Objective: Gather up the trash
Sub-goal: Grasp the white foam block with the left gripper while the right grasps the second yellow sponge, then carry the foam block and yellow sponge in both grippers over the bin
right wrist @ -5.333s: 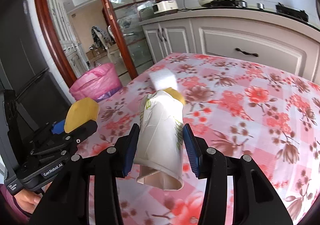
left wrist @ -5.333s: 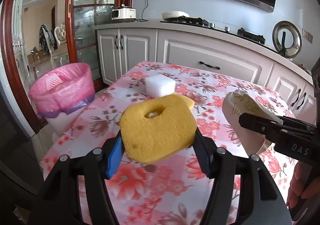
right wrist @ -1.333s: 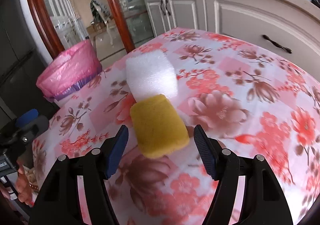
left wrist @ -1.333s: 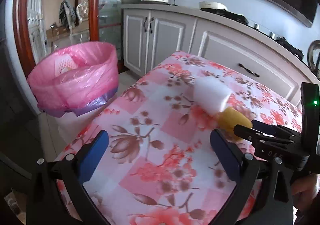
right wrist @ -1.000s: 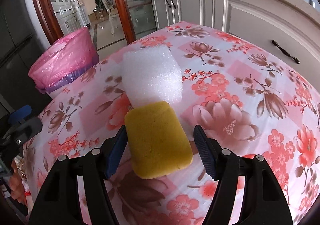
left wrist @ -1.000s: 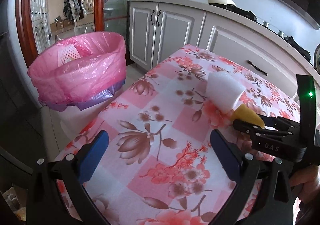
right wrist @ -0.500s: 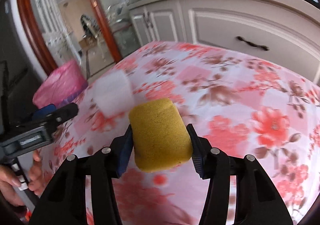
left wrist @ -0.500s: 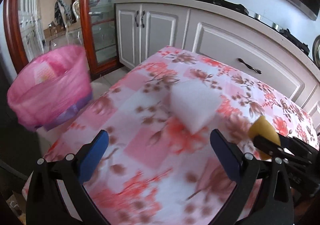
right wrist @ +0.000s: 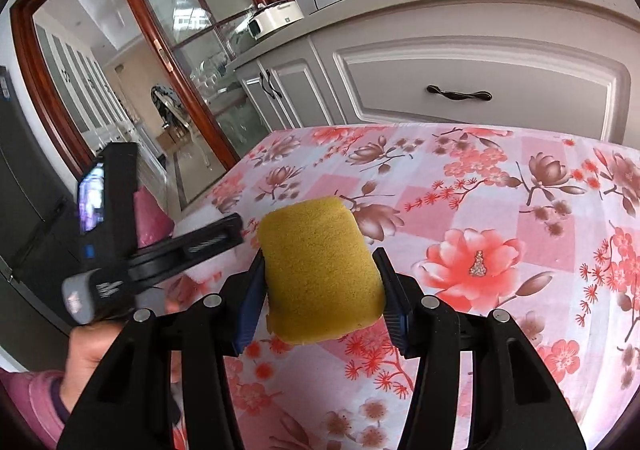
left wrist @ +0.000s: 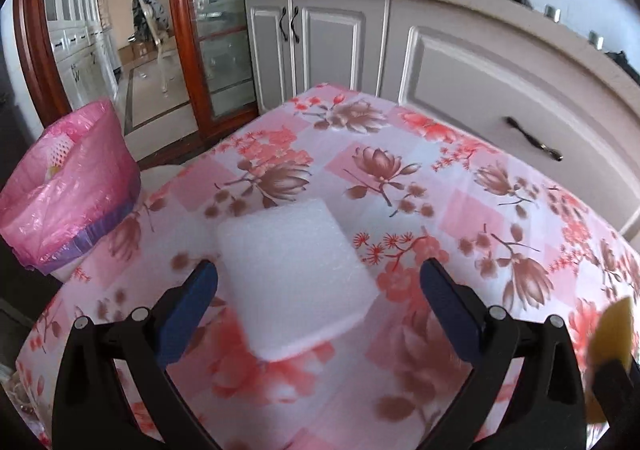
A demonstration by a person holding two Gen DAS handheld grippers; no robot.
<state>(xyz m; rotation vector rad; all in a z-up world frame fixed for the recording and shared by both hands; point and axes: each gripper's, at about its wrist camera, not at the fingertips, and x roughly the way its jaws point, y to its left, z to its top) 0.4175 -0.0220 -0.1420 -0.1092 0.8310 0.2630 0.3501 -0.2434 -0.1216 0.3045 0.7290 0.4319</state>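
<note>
**Sponge clamped on the right, foam block waiting on the left**

I am holding the yellow sponge (right wrist: 322, 270) at the centre of the right wrist view, where the right gripper (right wrist: 320, 290) has just been closing and is now pinching it between both pads, clear of the floral tablecloth (right wrist: 500, 209). In the left wrist view the white foam block (left wrist: 296, 278) is lying flat on that cloth at centre frame, between the spread pads of the left gripper (left wrist: 318, 302), which is gaping wide and gripping nothing.

I am watching two risks. The sponge is soft and squashing, so it could be squeezed out of the pads on a quick swing. The foam looks light, so one pad arriving first could push it aside.

Only the left view is showing the pink-lined bin (left wrist: 68, 189), at the left edge beyond the table corner; in the right view I think the left gripper's body is hiding most of it. Only the right view is showing the sponge grip.
</note>
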